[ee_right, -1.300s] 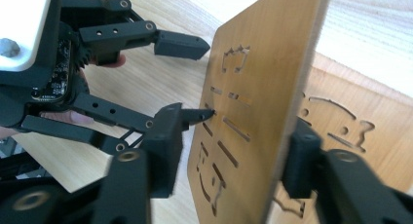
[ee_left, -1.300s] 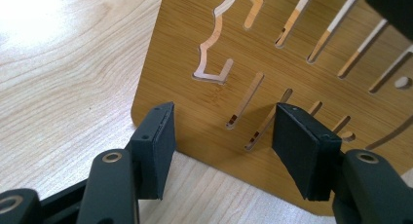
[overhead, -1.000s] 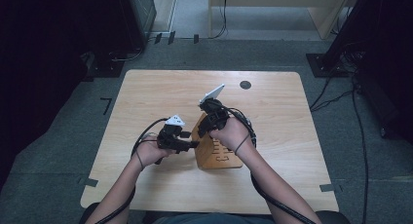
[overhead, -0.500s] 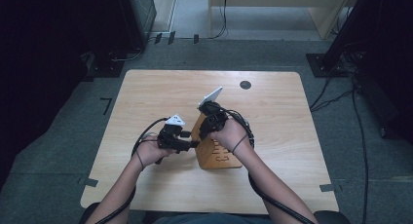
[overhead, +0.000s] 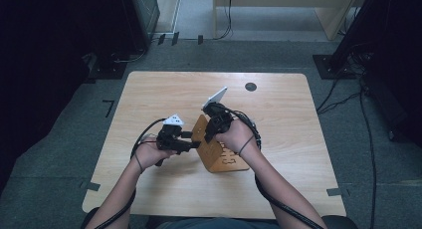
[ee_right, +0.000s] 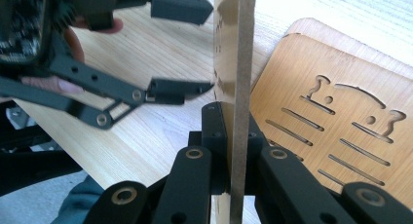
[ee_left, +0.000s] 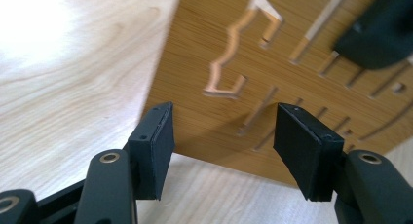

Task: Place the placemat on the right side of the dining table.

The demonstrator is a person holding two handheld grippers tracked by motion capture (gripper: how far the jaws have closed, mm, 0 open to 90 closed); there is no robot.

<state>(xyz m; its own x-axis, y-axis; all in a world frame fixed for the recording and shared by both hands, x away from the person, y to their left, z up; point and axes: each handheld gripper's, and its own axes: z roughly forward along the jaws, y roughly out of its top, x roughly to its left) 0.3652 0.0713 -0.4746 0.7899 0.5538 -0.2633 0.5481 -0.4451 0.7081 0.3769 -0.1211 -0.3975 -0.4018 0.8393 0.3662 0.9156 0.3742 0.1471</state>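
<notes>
My right gripper (ee_right: 233, 136) is shut on the bottom edge of a thin wooden panel (ee_right: 238, 63), which it holds upright and edge-on. A second wooden panel (ee_right: 341, 121), with slots and cut-out shapes, lies flat on the table beside it. In the high view the right gripper (overhead: 211, 132) stands over these brown panels (overhead: 226, 157) near the table's middle. My left gripper (ee_left: 224, 146) is open, its pads (ee_left: 158, 146) close to the upright panel's (ee_left: 272, 63) slotted face, nothing between them. The right gripper view shows the left gripper (ee_right: 212, 48) open at the panel's left side.
The light wooden table (overhead: 164, 89) has a round black hole (overhead: 251, 86) at the back right. Cables trail from both grippers over the table. Dark equipment stands (overhead: 114, 55) and floor cables surround the table.
The left gripper has shifted very slightly to the left. The right gripper still holds the upright panel in nearly the same place.
</notes>
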